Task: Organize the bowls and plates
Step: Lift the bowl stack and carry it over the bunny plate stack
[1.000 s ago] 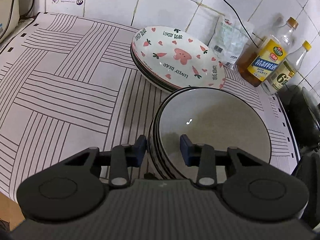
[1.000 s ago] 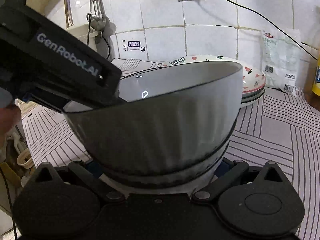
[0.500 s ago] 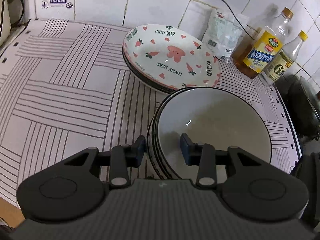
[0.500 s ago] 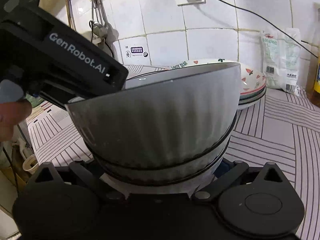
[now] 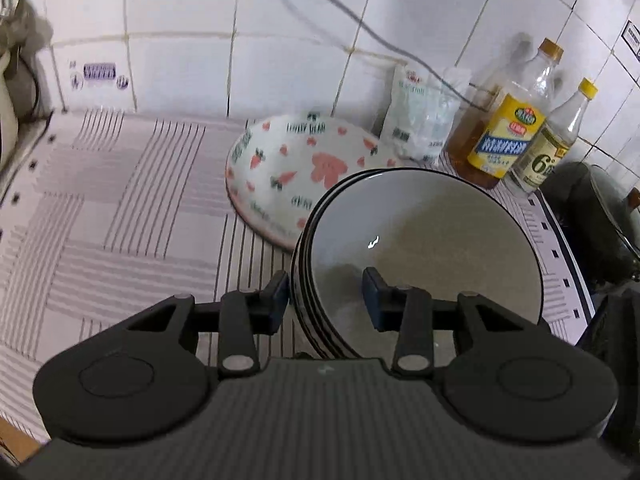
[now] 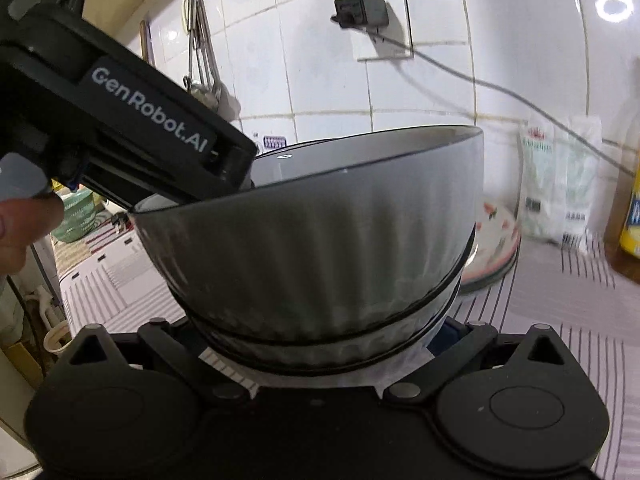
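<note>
A stack of grey bowls [image 5: 424, 248] with black rims is held between both grippers, lifted and tilted. My left gripper [image 5: 326, 298] has one finger outside and one finger inside the stack's near rim and is shut on it. My right gripper [image 6: 320, 344] cradles the ribbed grey bowl stack [image 6: 320, 248] at its base; its fingertips are hidden behind the bowls. A stack of white plates with pink bear and carrot prints [image 5: 292, 176] sits on the striped mat behind the bowls; it also shows in the right wrist view [image 6: 496, 236].
A striped mat [image 5: 120, 208] covers the counter. Two oil bottles [image 5: 508, 136] and a white bag [image 5: 416, 120] stand against the tiled wall. A dark pot [image 5: 592, 216] is at the right. A cable hangs from a wall socket [image 6: 360, 10].
The bowl stack has risen and tilted with both grippers on it; the views swing up toward the wall. The printed plates stay in place.
</note>
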{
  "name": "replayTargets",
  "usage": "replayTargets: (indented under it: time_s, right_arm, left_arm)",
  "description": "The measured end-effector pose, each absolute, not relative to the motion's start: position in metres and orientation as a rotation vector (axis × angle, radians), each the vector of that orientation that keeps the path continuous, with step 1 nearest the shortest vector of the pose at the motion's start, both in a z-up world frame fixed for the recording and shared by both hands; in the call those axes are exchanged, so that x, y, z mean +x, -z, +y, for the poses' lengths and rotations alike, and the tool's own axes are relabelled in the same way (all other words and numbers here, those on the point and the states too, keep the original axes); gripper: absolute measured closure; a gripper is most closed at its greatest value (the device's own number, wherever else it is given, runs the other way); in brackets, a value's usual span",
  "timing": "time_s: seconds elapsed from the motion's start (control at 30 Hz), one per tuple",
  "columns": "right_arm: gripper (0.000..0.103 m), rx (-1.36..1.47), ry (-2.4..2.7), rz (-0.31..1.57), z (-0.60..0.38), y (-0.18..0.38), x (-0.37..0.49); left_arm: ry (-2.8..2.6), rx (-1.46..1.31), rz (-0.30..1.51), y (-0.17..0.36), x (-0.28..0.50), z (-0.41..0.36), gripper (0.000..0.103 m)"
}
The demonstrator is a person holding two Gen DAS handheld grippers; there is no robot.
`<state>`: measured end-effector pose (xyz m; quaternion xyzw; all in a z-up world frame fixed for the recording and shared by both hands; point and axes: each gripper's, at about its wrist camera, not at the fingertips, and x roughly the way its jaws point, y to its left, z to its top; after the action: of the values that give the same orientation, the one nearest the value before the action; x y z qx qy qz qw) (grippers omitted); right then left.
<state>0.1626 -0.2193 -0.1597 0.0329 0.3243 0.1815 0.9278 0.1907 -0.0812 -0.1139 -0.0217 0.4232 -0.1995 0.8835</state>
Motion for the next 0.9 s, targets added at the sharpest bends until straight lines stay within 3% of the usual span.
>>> replayTargets:
  time_s: [0.5,0.9]
  right_arm:
    - [0.0,-0.023,-0.387,0.656,-0.234,0.156,0.238]
    - [0.0,0.02,-0.361,0.759,-0.247,0.183,0.283]
  left_arm:
    - [0.402,-0.04,0.832,0.102,0.266,-0.097,0.064]
    - [0.382,-0.082,0.899,0.134,0.319,-0.107,0.063]
